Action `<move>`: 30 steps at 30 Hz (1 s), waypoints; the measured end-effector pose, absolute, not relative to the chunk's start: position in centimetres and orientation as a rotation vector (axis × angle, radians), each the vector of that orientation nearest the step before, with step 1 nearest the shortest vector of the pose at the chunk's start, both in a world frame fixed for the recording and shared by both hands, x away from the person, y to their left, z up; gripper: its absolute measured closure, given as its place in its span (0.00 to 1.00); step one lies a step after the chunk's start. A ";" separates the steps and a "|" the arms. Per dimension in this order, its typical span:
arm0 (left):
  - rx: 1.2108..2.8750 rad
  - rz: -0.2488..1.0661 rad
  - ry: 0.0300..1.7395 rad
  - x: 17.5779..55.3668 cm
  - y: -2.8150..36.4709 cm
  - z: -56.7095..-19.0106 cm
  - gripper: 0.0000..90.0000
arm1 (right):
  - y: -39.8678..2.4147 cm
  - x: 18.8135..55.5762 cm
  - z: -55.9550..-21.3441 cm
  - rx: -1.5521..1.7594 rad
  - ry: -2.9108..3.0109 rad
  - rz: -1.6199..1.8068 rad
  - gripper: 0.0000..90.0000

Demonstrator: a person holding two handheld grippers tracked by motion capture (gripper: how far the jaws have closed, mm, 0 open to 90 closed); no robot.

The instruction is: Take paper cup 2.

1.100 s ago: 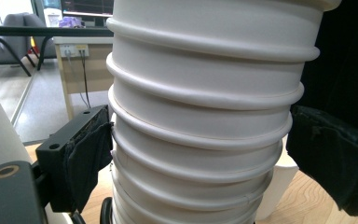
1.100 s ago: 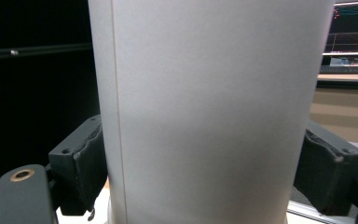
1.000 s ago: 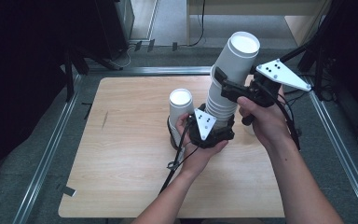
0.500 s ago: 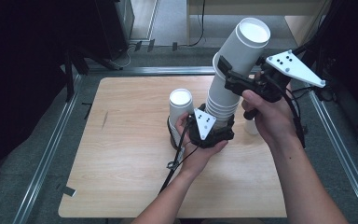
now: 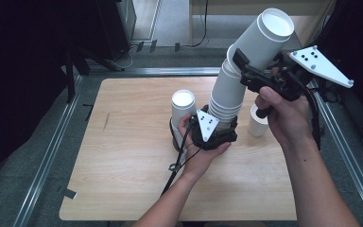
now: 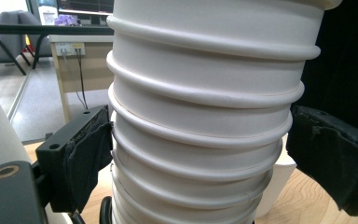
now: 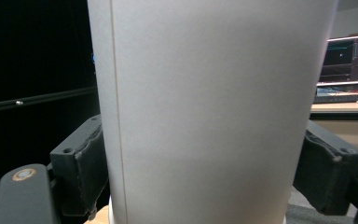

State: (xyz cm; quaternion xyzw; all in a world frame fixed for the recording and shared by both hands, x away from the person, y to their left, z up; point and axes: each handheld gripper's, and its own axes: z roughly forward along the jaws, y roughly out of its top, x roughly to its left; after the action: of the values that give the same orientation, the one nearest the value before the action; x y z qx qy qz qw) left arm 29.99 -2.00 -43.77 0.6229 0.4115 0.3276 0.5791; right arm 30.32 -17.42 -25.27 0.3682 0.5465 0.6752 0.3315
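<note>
While the stack of white paper cups (image 5: 227,97) stands upside down near the middle of the wooden table (image 5: 123,184), I have both claws on it. Its rolled rims pile up in rings, plain in my left gripper view (image 6: 200,140), and the column leans toward the far right as it rises.

My left gripper (image 5: 215,130) grips the stack low down, close to the tabletop. Its two black jaws press the cups from either side, pinching the lower rims between the padded faces.

My right gripper (image 5: 260,59) holds the top cup (image 5: 267,38), the uppermost of the pile, tilted with its white base turned up and away. In my right gripper view the smooth wall of that cup (image 7: 209,112) sits between the jaws, both pads tight against it. The cup's rim is still nested over the one beneath.

Just left of the stack, touching my left hand (image 5: 198,156), stands a single upturned cup (image 5: 183,111). Another small cup (image 5: 257,120) stands on the table to the right, under my right hand (image 5: 286,118). A cable (image 5: 177,163) trails from my left gripper toward the table's near edge, and a metal rail (image 5: 47,156) runs along the table's left side.
</note>
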 end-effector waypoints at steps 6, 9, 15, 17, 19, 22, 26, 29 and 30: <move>1.459 0.763 0.963 30.0 -2.0 -43.7 0.08 | -18.4 30.2 -25.1 0.970 1.410 1.755 0.17; 1.461 0.763 0.961 30.0 -1.9 -43.7 0.08 | -19.1 30.0 -25.1 0.975 1.398 1.747 0.17; 1.463 0.745 0.964 29.9 -1.8 -43.6 0.08 | -20.1 29.7 -25.5 0.979 1.387 1.706 0.17; 1.463 0.747 0.962 29.8 -1.8 -43.6 0.08 | -20.4 29.6 -25.6 0.980 1.381 1.700 0.17; 1.465 0.743 0.956 29.6 -1.7 -43.5 0.08 | -20.8 29.5 -25.8 0.985 1.379 1.696 0.17; 1.471 0.741 0.940 29.3 -1.6 -43.5 0.07 | -21.2 29.5 -26.3 0.997 1.376 1.688 0.17; 1.479 0.737 0.920 28.7 -1.7 -43.5 0.03 | -21.7 29.4 -27.2 1.016 1.374 1.676 0.17; 1.482 0.730 0.907 28.2 -1.6 -43.5 0.02 | -21.9 29.2 -28.0 1.014 1.380 1.653 0.17; 1.486 0.733 0.901 28.1 -1.5 -43.5 0.02 | -22.0 29.2 -28.3 1.020 1.381 1.654 0.17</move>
State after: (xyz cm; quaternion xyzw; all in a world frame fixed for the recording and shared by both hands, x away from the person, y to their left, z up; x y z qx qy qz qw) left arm 28.06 -1.46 -43.51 0.6377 0.3868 0.3144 0.5872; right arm 29.17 -21.98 -28.29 0.3974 0.5383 0.6445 0.3700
